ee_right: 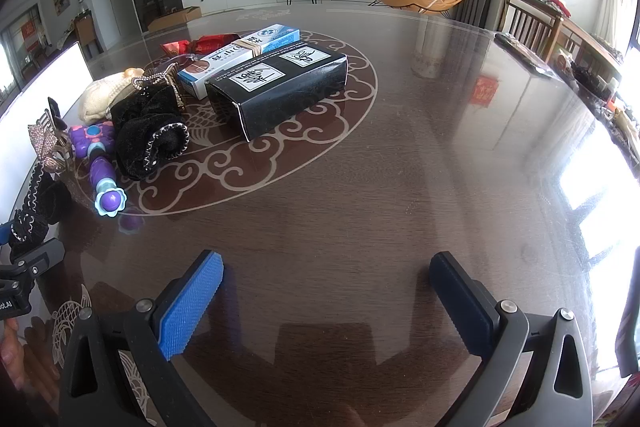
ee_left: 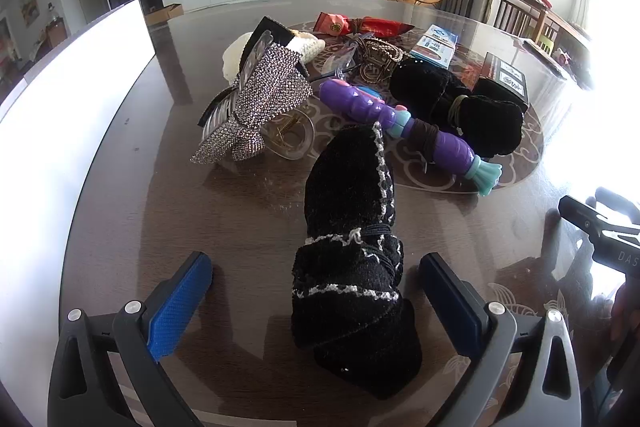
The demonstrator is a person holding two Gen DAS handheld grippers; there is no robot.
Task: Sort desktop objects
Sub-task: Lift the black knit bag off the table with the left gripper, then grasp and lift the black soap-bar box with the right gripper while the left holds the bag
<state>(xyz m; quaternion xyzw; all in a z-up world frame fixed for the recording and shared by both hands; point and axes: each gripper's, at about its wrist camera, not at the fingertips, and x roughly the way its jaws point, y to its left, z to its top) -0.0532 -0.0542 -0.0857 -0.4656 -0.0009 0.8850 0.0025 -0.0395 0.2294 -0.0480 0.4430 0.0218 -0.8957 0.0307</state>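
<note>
My left gripper [ee_left: 316, 287] is open, its blue pads either side of a black knitted bundle with white trim [ee_left: 352, 267] lying on the dark table; the pads stand apart from it. Beyond it lie a rhinestone bow clip [ee_left: 256, 103], a purple and teal toy [ee_left: 404, 119], a second black bundle [ee_left: 456, 103], a cream knit piece [ee_left: 236, 59], a red packet [ee_left: 360, 25] and a blue-white box [ee_left: 434, 45]. My right gripper [ee_right: 326, 297] is open and empty over bare table. A black box [ee_right: 280, 87] and the blue-white box [ee_right: 240, 55] lie ahead of it on the left.
A white board [ee_left: 60, 131] stands along the table's left side. The right gripper's body [ee_left: 600, 231] shows at the right edge of the left wrist view. Chairs [ee_right: 532, 23] stand past the table's far right rim. The table [ee_right: 440, 147] is glossy and dark with a pale scroll pattern.
</note>
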